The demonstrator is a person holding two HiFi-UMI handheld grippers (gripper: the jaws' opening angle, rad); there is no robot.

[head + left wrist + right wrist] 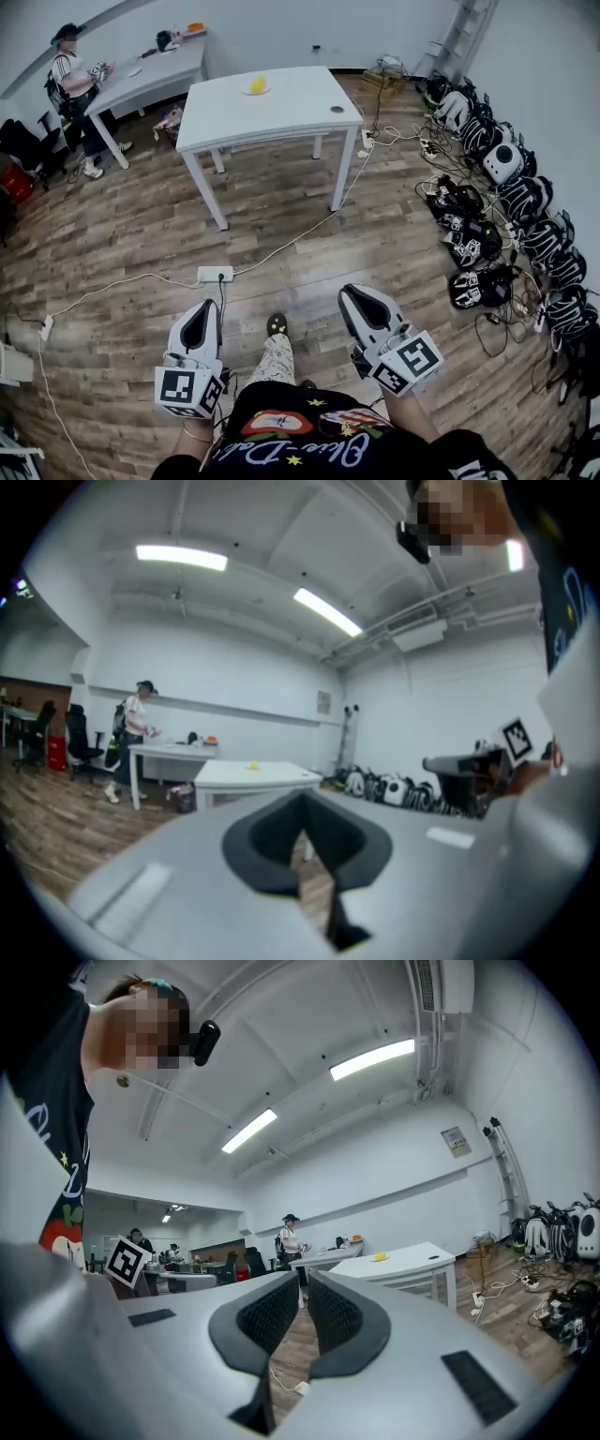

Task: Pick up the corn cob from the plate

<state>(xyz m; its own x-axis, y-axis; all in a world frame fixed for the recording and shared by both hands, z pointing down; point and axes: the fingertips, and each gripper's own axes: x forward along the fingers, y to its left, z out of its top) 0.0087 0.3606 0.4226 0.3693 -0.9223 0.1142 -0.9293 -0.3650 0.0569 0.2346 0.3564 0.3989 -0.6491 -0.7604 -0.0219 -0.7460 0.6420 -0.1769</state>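
Yellow corn cob [257, 84] lies on a small pale plate [268, 91] on the white table [291, 112] far ahead of you — too far to reach, likely why your grey left gripper [207, 306] and grey right gripper [351, 292] hang low at your waist, jaws together, empty.

The head camera looked steeply down over the floor [141, 244] toward a far table [281, 108]. Each gripper camera faced level along its jaws; all three shared that table.
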